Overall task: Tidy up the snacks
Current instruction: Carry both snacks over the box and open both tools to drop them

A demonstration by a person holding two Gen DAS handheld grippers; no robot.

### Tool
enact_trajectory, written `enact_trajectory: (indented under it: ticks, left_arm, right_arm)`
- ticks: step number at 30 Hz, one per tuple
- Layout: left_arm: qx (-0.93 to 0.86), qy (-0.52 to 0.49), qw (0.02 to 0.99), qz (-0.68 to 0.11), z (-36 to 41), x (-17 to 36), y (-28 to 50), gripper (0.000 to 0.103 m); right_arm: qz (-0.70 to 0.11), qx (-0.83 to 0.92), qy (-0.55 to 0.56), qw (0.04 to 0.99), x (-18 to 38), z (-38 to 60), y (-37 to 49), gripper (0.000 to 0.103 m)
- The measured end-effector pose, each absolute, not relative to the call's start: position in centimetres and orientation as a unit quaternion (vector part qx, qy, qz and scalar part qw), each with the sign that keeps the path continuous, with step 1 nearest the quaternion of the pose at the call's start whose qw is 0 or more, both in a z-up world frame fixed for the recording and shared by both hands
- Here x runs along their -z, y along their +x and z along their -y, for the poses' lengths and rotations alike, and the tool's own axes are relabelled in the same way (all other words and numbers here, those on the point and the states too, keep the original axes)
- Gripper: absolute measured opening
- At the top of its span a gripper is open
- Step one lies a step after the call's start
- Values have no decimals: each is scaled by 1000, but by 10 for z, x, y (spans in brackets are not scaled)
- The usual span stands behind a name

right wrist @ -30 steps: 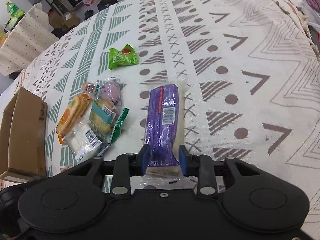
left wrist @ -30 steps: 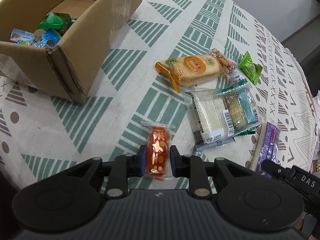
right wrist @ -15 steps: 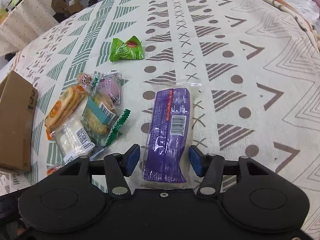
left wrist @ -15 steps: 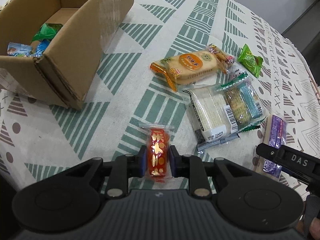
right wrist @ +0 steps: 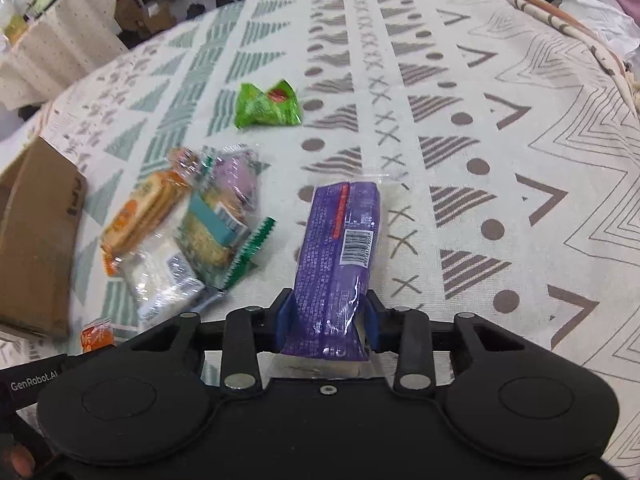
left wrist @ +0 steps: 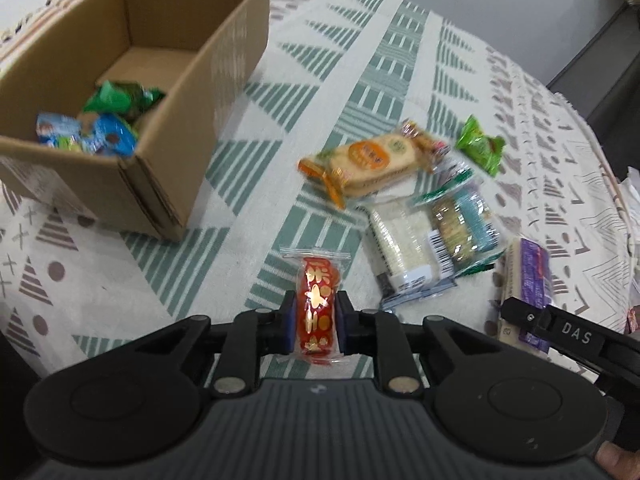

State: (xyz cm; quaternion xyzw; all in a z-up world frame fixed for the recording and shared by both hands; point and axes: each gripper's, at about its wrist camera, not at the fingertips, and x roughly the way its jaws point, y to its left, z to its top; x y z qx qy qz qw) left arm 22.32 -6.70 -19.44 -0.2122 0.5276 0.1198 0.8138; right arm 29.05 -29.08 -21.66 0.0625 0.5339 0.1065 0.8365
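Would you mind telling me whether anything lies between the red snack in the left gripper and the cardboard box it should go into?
Nothing visible does. The left gripper is shut on the red snack, and only bare patterned tablecloth lies between it and the open-topped cardboard box to the upper left. The other loose snacks sit off to the right.

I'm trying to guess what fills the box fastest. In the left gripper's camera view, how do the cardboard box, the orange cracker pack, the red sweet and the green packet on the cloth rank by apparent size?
1. cardboard box
2. orange cracker pack
3. and 4. unsure: the red sweet looks slightly bigger than the green packet, but it sits much nearer the camera.
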Motion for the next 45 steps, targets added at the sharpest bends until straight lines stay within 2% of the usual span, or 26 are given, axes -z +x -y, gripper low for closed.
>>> enact_trajectory:
  ticks: [21, 45]
  left_arm:
    - [-145, -201, 845, -474, 47, 129, 200, 18]
    - [-173, -221, 862, -422, -27, 81, 178, 18]
  right_arm:
    - [-418, -187, 155, 876, 161, 276, 264, 34]
    - [-341, -246, 167, 892, 134, 190, 235, 34]
